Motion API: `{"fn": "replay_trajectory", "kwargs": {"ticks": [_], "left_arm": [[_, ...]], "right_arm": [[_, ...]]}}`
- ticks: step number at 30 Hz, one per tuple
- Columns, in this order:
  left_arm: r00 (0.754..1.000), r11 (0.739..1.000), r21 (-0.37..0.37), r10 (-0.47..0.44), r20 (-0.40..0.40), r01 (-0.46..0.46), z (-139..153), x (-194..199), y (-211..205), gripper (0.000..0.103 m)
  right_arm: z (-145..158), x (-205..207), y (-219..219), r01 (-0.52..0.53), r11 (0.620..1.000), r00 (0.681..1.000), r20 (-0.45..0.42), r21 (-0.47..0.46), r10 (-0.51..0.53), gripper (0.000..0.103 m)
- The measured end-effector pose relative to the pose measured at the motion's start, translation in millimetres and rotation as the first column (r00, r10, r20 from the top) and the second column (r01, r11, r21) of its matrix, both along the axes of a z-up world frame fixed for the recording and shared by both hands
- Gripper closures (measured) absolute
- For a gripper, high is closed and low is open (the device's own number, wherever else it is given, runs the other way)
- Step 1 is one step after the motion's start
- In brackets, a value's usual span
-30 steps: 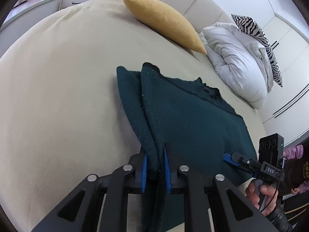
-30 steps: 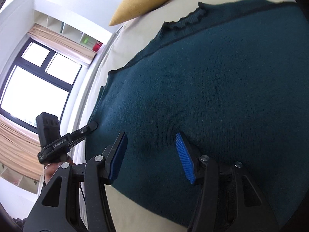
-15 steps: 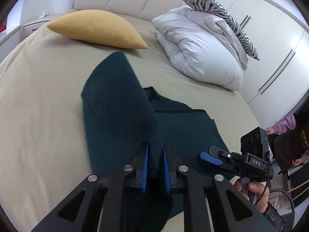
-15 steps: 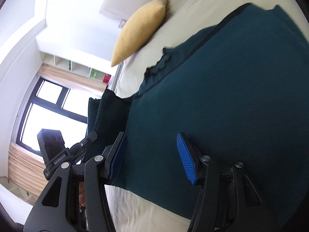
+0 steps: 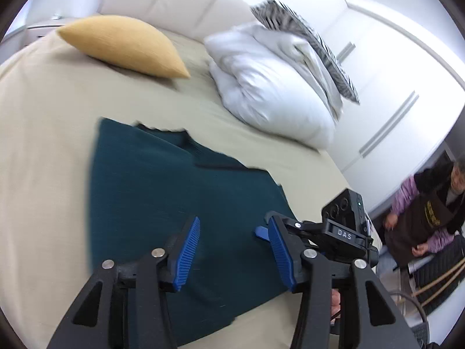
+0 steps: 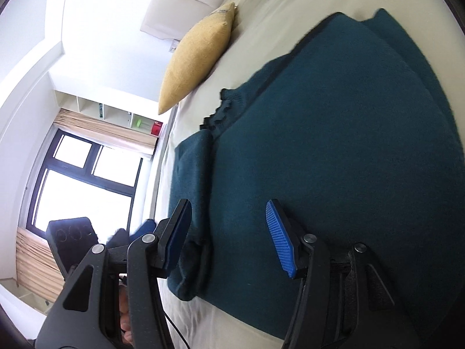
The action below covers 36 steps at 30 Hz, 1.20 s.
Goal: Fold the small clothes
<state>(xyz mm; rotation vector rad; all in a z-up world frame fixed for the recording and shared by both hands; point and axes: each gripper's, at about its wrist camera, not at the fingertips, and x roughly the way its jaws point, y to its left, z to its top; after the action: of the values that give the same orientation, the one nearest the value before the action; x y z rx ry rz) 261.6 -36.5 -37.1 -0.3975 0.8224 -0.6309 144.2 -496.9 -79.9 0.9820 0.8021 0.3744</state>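
A dark teal knitted sweater (image 5: 162, 192) lies flat on the beige bed, its left sleeve folded in over the body (image 6: 191, 174). My left gripper (image 5: 232, 257) is open and empty, just above the sweater's near part. My right gripper (image 6: 229, 232) is open and empty too, hovering over the sweater's hem; it also shows in the left wrist view (image 5: 290, 229) at the sweater's right edge. The sweater fills the right wrist view (image 6: 348, 145).
A yellow cushion (image 5: 122, 46) and a white duvet (image 5: 270, 81) with a zebra pillow (image 5: 305, 35) lie at the head of the bed (image 5: 43, 145). A person (image 5: 430, 212) sits at the right, beside white wardrobes. A window (image 6: 75, 186) is on the far side.
My left gripper carried the sleeve up and over onto the sweater's body, then opened and let it go. The right gripper stayed open over the hem.
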Motion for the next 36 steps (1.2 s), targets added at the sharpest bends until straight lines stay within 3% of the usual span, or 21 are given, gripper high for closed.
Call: {"fn": "replay_trajectory", "kwargs": {"ticks": [4,7,21,26,28,29,30,36], "left_arm": [[0.995,0.996,-0.002,0.092,-0.041,-0.092,-20.1,0.0,43.1,0.05],[0.989,0.991,-0.016,0.129,-0.069,-0.13,-36.4,0.4,57.7,0.051],[0.988,0.992,-0.025,0.117,-0.102,-0.12,-66.7,-1.7,59.5,0.051],[0.989,0.993,0.016,0.114,-0.094,-0.113,-67.5,-3.8,54.8,0.051],[0.989,0.993,0.027,0.115,-0.089,-0.113,-68.3,-4.8,54.0,0.051],[0.99,0.993,0.031,0.115,-0.087,-0.113,-68.6,-5.4,53.8,0.051],[0.989,0.993,0.031,0.117,-0.086,-0.114,-69.1,-6.1,54.1,0.051],[0.991,0.994,0.037,0.105,-0.085,-0.102,-64.5,-9.4,51.5,0.05]], "right_arm": [[12.3,22.9,33.8,-0.073,0.996,0.997,-0.016,-0.042,0.073,0.05],[1.3,50.7,60.5,-0.128,0.991,0.986,-0.107,-0.03,0.124,0.05],[4.5,100.5,109.0,-0.154,0.988,0.977,-0.148,0.018,0.155,0.054],[-2.2,113.1,120.2,-0.157,0.988,0.972,-0.177,0.011,0.156,0.055],[-3.0,115.6,128.1,-0.182,0.983,0.968,-0.184,-0.039,0.172,0.064],[-2.7,117.1,131.0,-0.187,0.98,0.966,-0.192,-0.064,0.172,0.078],[-3.4,118.7,133.1,-0.192,0.978,0.965,-0.196,-0.08,0.173,0.083],[9.4,115.3,127.1,-0.178,0.974,0.975,-0.16,-0.138,0.156,0.088]]}}
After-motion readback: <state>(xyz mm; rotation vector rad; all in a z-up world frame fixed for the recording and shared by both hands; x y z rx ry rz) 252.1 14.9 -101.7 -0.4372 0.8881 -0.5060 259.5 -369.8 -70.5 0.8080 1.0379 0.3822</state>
